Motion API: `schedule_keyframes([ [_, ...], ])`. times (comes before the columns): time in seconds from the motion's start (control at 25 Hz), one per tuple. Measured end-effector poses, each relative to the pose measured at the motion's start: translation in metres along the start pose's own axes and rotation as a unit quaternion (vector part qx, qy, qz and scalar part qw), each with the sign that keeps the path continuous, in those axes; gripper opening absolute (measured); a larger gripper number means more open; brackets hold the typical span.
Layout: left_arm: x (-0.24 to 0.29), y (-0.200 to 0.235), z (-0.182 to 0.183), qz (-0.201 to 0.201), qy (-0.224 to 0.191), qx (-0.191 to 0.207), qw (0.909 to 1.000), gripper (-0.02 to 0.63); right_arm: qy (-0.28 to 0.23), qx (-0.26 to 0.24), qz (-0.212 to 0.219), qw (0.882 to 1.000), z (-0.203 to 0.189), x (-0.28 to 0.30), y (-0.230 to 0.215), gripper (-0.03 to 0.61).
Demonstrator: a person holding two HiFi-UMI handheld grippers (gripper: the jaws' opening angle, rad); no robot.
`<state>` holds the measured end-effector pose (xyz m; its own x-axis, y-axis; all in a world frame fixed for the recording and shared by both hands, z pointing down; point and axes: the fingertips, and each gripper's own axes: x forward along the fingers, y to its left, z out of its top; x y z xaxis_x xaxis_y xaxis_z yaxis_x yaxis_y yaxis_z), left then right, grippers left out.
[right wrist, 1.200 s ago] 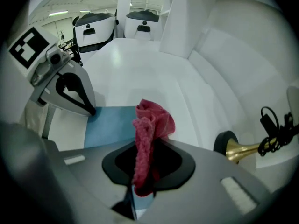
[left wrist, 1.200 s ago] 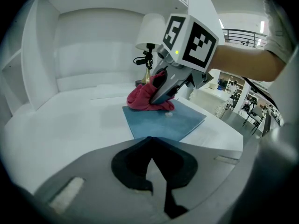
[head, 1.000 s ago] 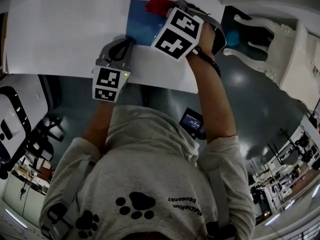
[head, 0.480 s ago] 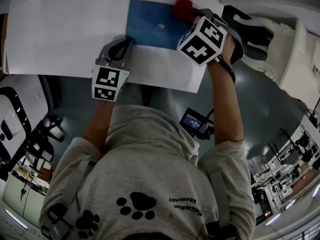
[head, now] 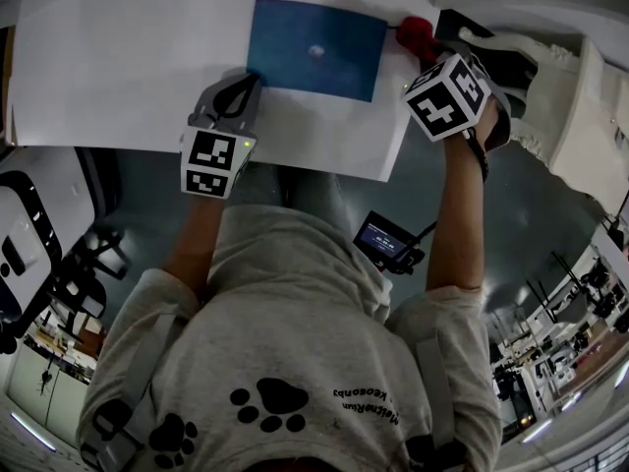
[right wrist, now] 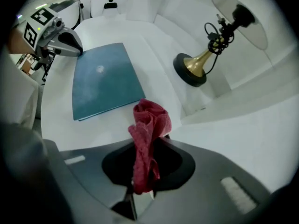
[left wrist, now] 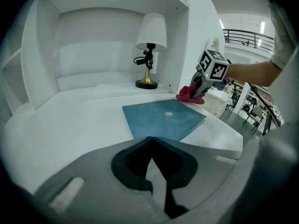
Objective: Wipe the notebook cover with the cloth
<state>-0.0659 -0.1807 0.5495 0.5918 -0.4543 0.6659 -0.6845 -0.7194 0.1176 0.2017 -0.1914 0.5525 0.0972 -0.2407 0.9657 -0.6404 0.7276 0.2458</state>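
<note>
A blue notebook [head: 295, 42] lies flat on the white table [head: 128, 67], with a small pale speck [head: 315, 51] on its cover. My left gripper [head: 251, 80] is shut, its tip at the notebook's near left corner; in the left gripper view the notebook [left wrist: 163, 118] starts right at the gripper [left wrist: 150, 141]. My right gripper [head: 425, 49] is shut on a crumpled red cloth [head: 415, 32], off the notebook, just past its right edge. In the right gripper view the cloth [right wrist: 150, 120] stands up out of the gripper [right wrist: 148, 146], with the notebook [right wrist: 105, 80] to the left.
A brass lamp [right wrist: 205, 62] with a white shade [left wrist: 152, 31] stands at the back of the table, in front of white shelf walls. A white chair [head: 550, 77] stands beyond the table's right edge. The table's near edge runs just behind both grippers.
My right gripper has carried the red cloth rightwards, from the notebook's far edge to beside its right edge, baring the whole cover. The left gripper has stayed put.
</note>
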Motion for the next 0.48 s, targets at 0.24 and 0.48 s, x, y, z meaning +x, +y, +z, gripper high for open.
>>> schedule_keyframes([
  [0.24,0.001,-0.001,0.0,0.001,-0.001,-0.004,1.0,-0.002,-0.04,0.03,-0.036,0.998,0.002,-0.045,-0.01,0.055],
  [0.48,0.001,0.0,0.0,-0.002,0.002,-0.016,0.9999,-0.002,-0.111,-0.013,-0.035,0.993,0.06,-0.077,0.017,0.055],
])
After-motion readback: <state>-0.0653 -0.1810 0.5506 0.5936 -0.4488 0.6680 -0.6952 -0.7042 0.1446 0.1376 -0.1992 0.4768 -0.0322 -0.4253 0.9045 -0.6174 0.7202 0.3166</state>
